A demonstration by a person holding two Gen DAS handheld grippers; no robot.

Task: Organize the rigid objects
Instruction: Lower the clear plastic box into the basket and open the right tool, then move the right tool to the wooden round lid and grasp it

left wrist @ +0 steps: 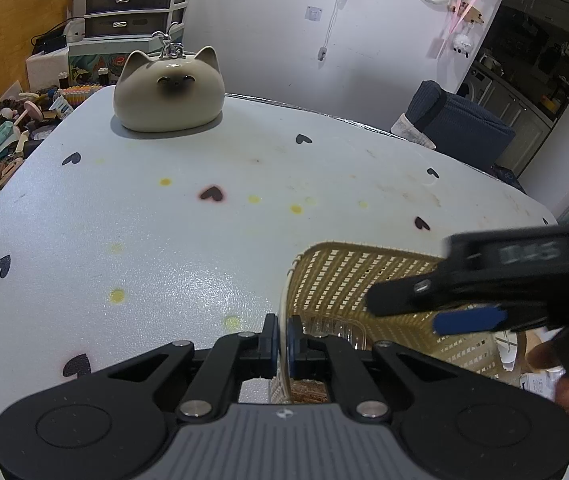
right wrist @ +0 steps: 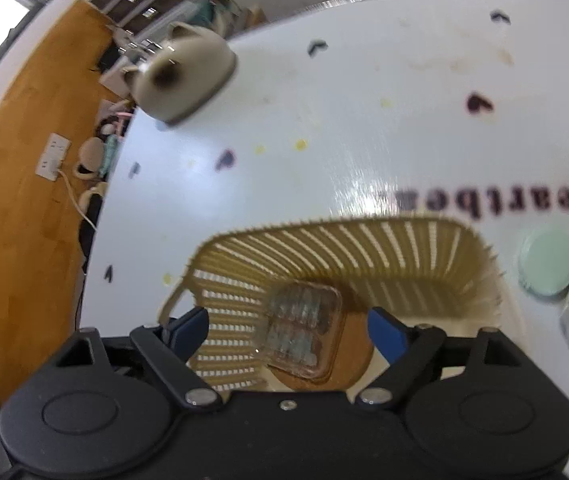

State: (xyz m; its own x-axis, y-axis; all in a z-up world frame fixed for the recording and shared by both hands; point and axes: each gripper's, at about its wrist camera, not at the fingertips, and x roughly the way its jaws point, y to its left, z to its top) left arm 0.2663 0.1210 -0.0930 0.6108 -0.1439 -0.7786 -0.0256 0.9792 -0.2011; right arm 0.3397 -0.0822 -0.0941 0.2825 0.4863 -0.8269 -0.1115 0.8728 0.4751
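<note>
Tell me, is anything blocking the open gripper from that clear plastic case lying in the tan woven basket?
Nothing visible. The right gripper hangs open above the clear plastic case, which lies uncovered on the floor of the tan woven basket. The left gripper only clamps the basket's rim, off to the side.

A big white table (left wrist: 204, 240) carries everything. Its top is shiny and has little dark hearts printed on it, along with some yellow spots and faint brown marks. Dark letters are printed on it too, seen upside down in the right wrist view. A cream cat-shaped figure (left wrist: 168, 94) with a dark nose sits near the far left edge, well apart from the other things. A tan basket (right wrist: 364, 256) with slotted walls stands on the near side of the table. Just beside the basket, on its right, lies a round pale green lid (right wrist: 546, 266). Something white lies by the lid, too blurred to tell.
</note>
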